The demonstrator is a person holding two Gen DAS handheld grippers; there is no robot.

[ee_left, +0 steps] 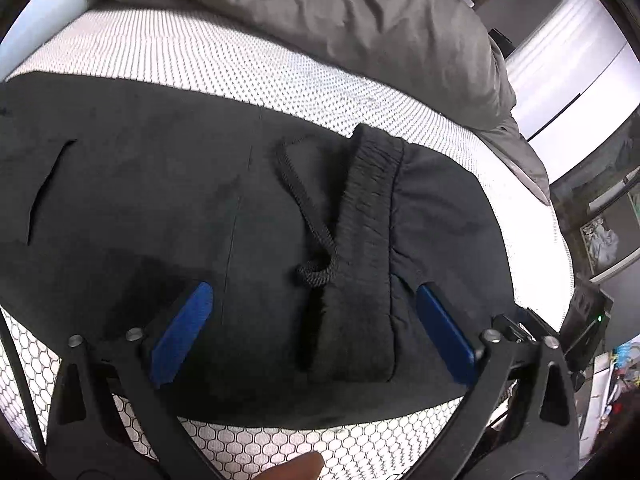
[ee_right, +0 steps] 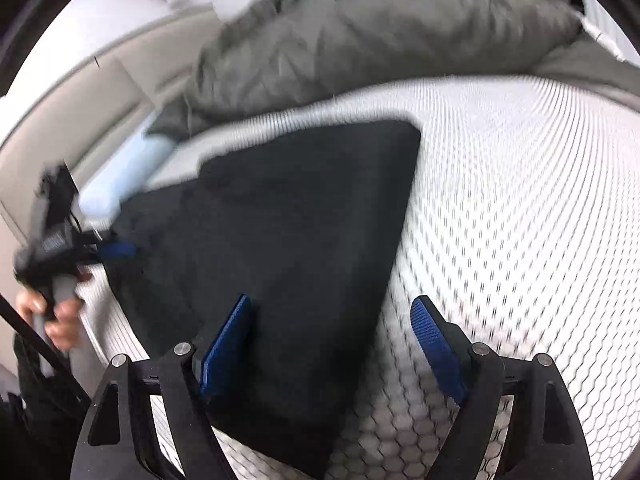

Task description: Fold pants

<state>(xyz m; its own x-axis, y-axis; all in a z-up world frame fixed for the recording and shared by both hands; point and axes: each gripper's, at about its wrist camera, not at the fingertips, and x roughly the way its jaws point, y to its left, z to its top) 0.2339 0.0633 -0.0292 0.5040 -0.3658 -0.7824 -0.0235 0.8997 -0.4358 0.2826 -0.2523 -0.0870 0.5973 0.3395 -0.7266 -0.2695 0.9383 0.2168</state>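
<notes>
Black pants (ee_left: 140, 200) lie flat on a white patterned mattress (ee_left: 200, 60). Their elastic waistband (ee_left: 368, 220) is folded over near the right, with a black drawstring (ee_left: 304, 200) looped beside it. My left gripper (ee_left: 314, 292) hovers open just above this waistband; its blue pads straddle the band without pressing it. In the right wrist view the pants (ee_right: 300, 220) show as a folded dark slab with a corner at the far right. My right gripper (ee_right: 332, 302) is open over their near edge, with nothing gripped. The left gripper (ee_right: 116, 250) appears at the pants' left end, held by a hand (ee_right: 52, 316).
A rumpled grey duvet (ee_left: 360, 20) is heaped along the far side of the mattress. A pale blue roll (ee_right: 120, 176) lies at the far left by the duvet. Shelves with clutter (ee_left: 600, 220) stand beyond the mattress's right edge. A fingertip (ee_left: 300, 466) shows at the bottom.
</notes>
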